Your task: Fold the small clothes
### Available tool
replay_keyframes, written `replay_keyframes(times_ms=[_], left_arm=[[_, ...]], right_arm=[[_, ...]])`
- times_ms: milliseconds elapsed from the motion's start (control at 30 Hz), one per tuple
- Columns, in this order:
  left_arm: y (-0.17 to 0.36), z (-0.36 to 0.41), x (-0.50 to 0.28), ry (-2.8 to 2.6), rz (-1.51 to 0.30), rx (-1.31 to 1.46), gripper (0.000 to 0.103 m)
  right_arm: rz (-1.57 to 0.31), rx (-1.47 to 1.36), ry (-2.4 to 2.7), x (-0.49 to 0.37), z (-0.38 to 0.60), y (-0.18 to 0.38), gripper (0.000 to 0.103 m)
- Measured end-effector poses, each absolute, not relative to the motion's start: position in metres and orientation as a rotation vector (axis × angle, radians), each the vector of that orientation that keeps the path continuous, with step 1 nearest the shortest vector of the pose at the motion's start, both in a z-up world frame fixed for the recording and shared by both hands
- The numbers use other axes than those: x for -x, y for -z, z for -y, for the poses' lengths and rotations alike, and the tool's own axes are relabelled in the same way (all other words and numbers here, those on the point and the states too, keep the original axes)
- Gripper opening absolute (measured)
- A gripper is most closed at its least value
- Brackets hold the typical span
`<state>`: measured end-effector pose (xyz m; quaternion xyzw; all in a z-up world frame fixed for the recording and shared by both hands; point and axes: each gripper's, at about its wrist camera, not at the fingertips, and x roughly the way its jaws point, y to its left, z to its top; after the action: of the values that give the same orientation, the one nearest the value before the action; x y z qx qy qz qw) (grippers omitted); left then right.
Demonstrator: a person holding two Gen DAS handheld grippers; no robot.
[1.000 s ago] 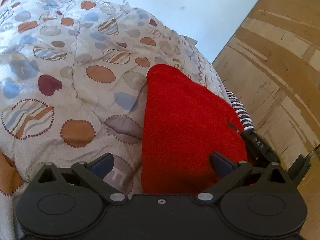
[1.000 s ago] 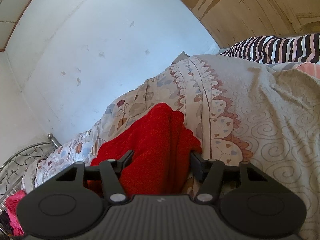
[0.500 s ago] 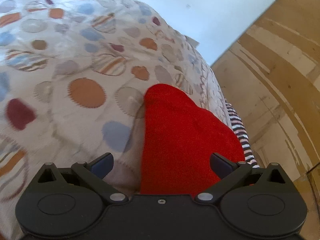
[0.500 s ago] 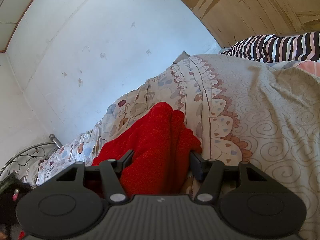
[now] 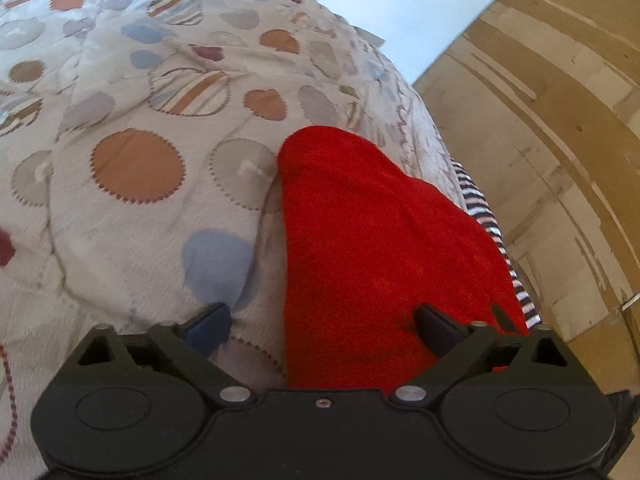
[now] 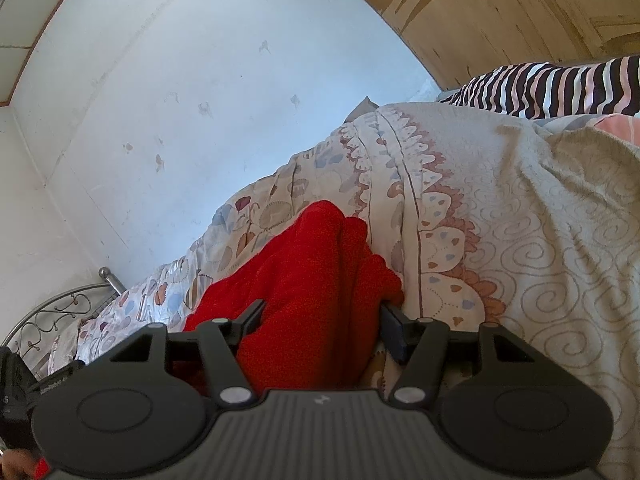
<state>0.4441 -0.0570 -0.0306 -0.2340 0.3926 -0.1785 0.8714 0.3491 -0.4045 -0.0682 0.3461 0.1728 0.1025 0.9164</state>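
Lying on the quilt [image 5: 132,184], the red cloth [image 5: 384,248] is seen running forward between both pairs of fingers. The left gripper [image 5: 320,322] is held low over the bedding with its jaws spread wide, one finger over quilt, the other against the cloth. The right gripper [image 6: 322,326] is spread less, its fingers flanking a bunched part of the cloth [image 6: 312,292]; whether it is pinched cannot be told. A bed rail [image 6: 60,312] and a swirl-patterned blanket [image 6: 552,240] are shown only in the right view. A striped fabric [image 5: 486,220] is seen just past the cloth's far edge, beside a wooden wall [image 5: 552,120]. Bare quilt lies to the left.
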Motion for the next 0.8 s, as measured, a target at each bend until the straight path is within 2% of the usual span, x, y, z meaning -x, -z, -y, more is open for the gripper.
replay_keyframes(times_ms=[100,167,233,267,333,500,800], left_arm=[[0.025,0.063,-0.448,0.456,-0.832,0.467,0.063],[0.023,0.066,-0.449,0.462,-0.844,0.462,0.057],[0.020,0.070,-0.446,0.459,-0.831,0.448,0.044],[0.018,0.072,-0.444,0.455,-0.820,0.441,0.041],[0.010,0.075,-0.436,0.442,-0.791,0.417,0.033],[-0.024,0.079,-0.410,0.446,-0.702,0.338,0.027],[-0.100,0.059,-0.363,0.392,-0.482,0.244,0.025]], right_arm=[[-0.375,-0.708,-0.240,-0.353,0.405,0.067,0.061],[-0.387,-0.712,-0.254,-0.354,0.406,0.067,0.055],[-0.389,-0.697,-0.261,-0.354,0.404,0.064,0.047],[-0.383,-0.682,-0.260,-0.352,0.402,0.061,0.043],[-0.369,-0.656,-0.251,-0.347,0.398,0.054,0.040],[-0.308,-0.583,-0.253,-0.331,0.387,0.029,0.035],[-0.131,-0.561,-0.355,-0.318,0.346,-0.036,0.035]])
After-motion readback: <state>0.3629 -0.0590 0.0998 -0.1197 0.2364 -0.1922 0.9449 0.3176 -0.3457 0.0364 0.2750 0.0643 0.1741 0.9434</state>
